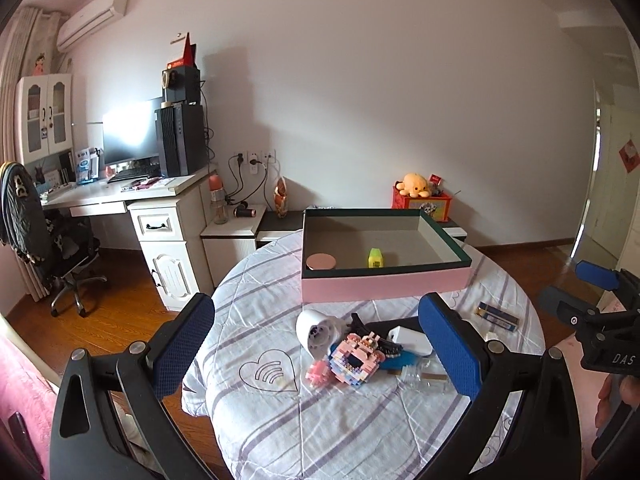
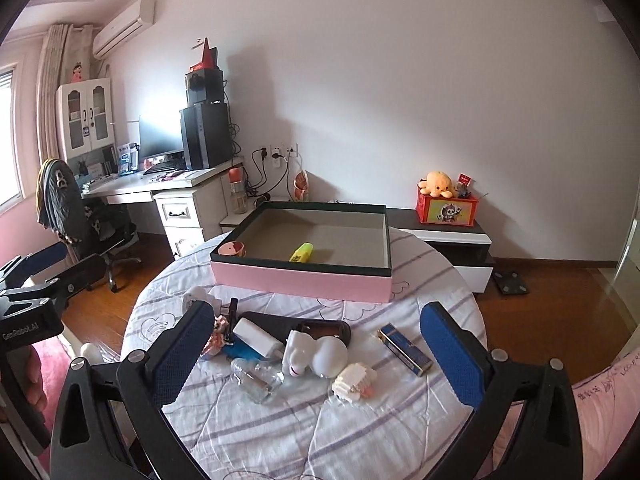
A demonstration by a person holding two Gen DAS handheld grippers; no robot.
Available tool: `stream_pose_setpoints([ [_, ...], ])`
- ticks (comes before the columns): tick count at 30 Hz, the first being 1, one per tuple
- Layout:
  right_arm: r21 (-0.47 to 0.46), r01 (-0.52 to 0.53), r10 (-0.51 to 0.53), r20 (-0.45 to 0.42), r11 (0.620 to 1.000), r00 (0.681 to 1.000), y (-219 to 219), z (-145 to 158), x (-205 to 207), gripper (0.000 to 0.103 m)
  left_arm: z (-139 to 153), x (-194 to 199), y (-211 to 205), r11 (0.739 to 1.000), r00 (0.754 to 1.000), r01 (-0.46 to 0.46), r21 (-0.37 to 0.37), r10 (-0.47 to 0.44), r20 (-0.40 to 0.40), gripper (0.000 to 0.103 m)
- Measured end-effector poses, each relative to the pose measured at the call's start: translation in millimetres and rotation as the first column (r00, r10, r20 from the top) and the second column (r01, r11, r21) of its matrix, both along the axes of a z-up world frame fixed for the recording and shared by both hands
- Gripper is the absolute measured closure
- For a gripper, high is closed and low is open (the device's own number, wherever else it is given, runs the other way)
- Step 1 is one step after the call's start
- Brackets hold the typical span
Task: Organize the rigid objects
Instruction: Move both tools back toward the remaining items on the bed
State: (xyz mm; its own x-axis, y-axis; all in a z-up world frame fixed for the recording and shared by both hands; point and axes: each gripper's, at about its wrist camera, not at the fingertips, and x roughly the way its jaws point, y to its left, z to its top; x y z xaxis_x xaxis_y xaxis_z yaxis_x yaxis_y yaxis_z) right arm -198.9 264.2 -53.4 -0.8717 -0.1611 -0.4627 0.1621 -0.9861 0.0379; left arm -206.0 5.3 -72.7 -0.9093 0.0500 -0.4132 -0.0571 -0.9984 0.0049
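On the round table under a white quilted cloth with grey stripes [image 2: 304, 432], a shallow pink box with a dark green rim [image 2: 304, 280] sits at the far side, holding a round rose-gold tin [image 2: 233, 248] in its near-left corner and a yellow highlighter [image 2: 301, 252] mid-floor. Nearer lie a white charger block [image 2: 256, 336], a clear glass bottle [image 2: 258, 378], a white dog figurine [image 2: 316, 354], a blue-and-gold slim case [image 2: 404, 348] and a pink brick-built toy [image 1: 354, 360]. The left gripper [image 1: 316, 344] and right gripper [image 2: 318, 354] both hover with fingers spread wide, holding nothing.
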Motion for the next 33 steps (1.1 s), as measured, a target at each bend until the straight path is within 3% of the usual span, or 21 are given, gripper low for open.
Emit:
stream_pose_setpoints([
  [12, -0.007, 0.032, -0.031, 0.087, 0.999, 0.996, 11.8, -39.7, -3.8, 0.0, -34.1, -8.2, 0.2, 1.0, 0.996, 0.001, -0.03, 0.002, 0.09, 0.0],
  [23, 0.024, 0.078, -0.082, 0.252, 0.997, 0.964, 22.5, -107.0, -34.9, 0.0, -79.2, -29.2, -1.8, 0.999, 0.975, 0.008, -0.049, 0.003, 0.22, 0.0],
  [33, 0.009, 0.066, -0.066, 0.3, 0.998, 0.952, 25.1, -129.5, -57.8, 0.002, -99.0, -47.7, -8.8, 1.0, 0.959, 0.008, -0.025, -0.001, 0.282, 0.0],
])
